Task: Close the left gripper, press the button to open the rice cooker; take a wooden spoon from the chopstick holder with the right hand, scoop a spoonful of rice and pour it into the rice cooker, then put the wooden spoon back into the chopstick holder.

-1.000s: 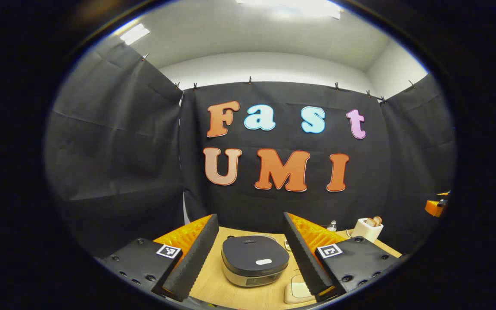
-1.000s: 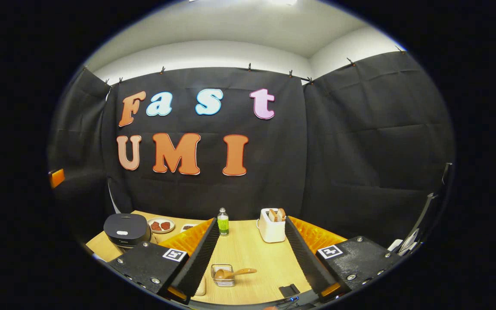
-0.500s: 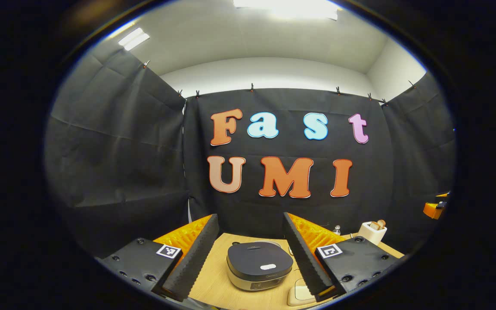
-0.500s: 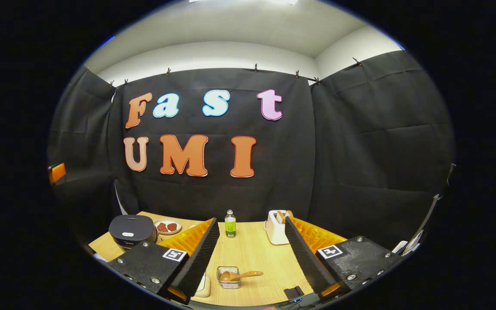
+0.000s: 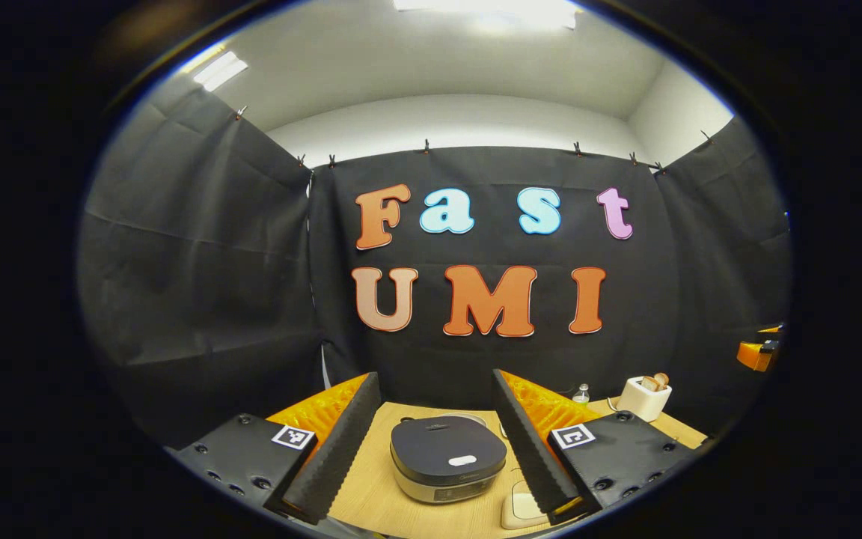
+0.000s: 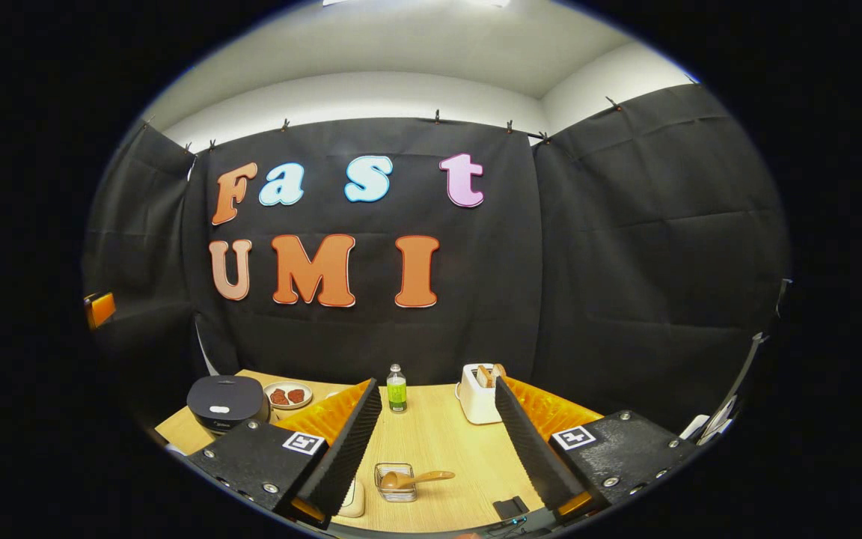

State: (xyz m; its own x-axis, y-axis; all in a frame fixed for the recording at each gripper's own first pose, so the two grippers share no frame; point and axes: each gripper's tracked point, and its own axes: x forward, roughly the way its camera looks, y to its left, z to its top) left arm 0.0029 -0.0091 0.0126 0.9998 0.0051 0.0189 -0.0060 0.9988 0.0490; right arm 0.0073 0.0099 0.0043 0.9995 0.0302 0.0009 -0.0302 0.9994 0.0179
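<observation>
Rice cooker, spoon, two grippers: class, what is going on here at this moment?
Nothing is held yet. The left gripper is open, aimed at the rice cooker, whose lid is down. The right gripper is open too, above the wooden spoon, which rests in a small clear holder on the table. A toaster and a bottle stand farther back.

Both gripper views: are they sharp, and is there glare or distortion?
Left gripper view: sharp; a ceiling light blows out at the top; the rice cooker is clear. Right gripper view: sharp, evenly lit; fisheye bends the wall; the wooden spoon is small.
</observation>
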